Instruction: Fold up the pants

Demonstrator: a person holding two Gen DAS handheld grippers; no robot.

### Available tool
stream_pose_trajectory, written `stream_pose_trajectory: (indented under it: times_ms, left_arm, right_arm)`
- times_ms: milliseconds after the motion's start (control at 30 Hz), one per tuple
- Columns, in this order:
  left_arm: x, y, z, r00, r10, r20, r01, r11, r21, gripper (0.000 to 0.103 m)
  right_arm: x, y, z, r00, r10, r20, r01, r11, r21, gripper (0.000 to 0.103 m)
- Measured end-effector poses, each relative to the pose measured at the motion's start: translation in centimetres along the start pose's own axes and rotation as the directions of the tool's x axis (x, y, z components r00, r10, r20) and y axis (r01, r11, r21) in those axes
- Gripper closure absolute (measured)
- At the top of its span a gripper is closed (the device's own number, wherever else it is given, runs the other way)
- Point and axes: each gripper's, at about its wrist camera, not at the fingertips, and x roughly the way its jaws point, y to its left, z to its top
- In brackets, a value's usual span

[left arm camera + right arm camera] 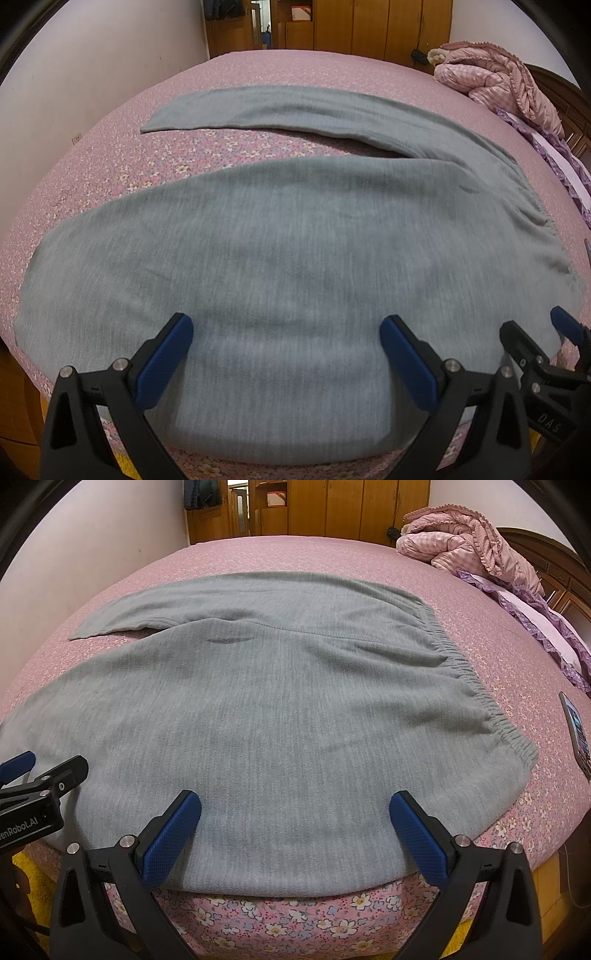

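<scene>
Grey knit pants point(266, 236) lie flat on a pink flowered bed point(122, 162), legs spread apart to the left, elastic waistband point(476, 686) to the right. In the left wrist view my left gripper point(286, 339) stands open over the near leg's front edge, nothing between its blue pads. My right gripper point(295, 812) is open too, hovering above the near edge of the pants close to the waist. Each gripper shows in the other's view: the right one point(546, 332) at the lower right, the left one point(44, 764) at the lower left.
A bunched pink quilt point(461, 535) lies at the bed's far right corner, with a purple frilled pillow point(546, 627) beside it. A phone point(578, 734) rests on the bed near the right edge. Wooden wardrobes point(369, 26) stand behind; a wall runs along the left.
</scene>
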Motion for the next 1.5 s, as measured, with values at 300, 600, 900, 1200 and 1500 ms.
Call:
stream_pose_trajectory:
  times_ms: [300,600,900,1200,1500]
  left_arm:
    - [-0.09,-0.03,0.00,1.000,0.000,-0.001,0.000,1.000,0.000,0.000]
    - [-0.11,-0.05,-0.09,1.000,0.000,0.003,0.000,1.000,-0.002,0.000]
    - [-0.04,0.26,-0.01,1.000,-0.005,-0.002,0.005,1.000,-0.006,0.000]
    - [-0.02,0.30,-0.06,1.000,-0.009,0.001,0.009,1.000,0.009,0.000]
    - [-0.30,0.13,0.18,1.000,-0.017,-0.015,0.018,0.999,0.029,0.000]
  right_arm:
    - [0.02,-0.02,-0.05,1.000,-0.001,0.000,0.001,1.000,0.000,0.000]
    - [0.03,-0.14,-0.15,1.000,0.000,0.002,0.000,1.000,0.006,0.000]
    - [-0.07,-0.05,-0.15,1.000,-0.002,-0.004,0.002,1.000,0.008,0.000]
    - [0.02,-0.10,-0.04,1.000,0.000,-0.002,0.000,1.000,0.005,0.000]
    - [-0.39,-0.17,0.06,1.000,0.019,0.001,-0.019,1.000,-0.019,0.000]
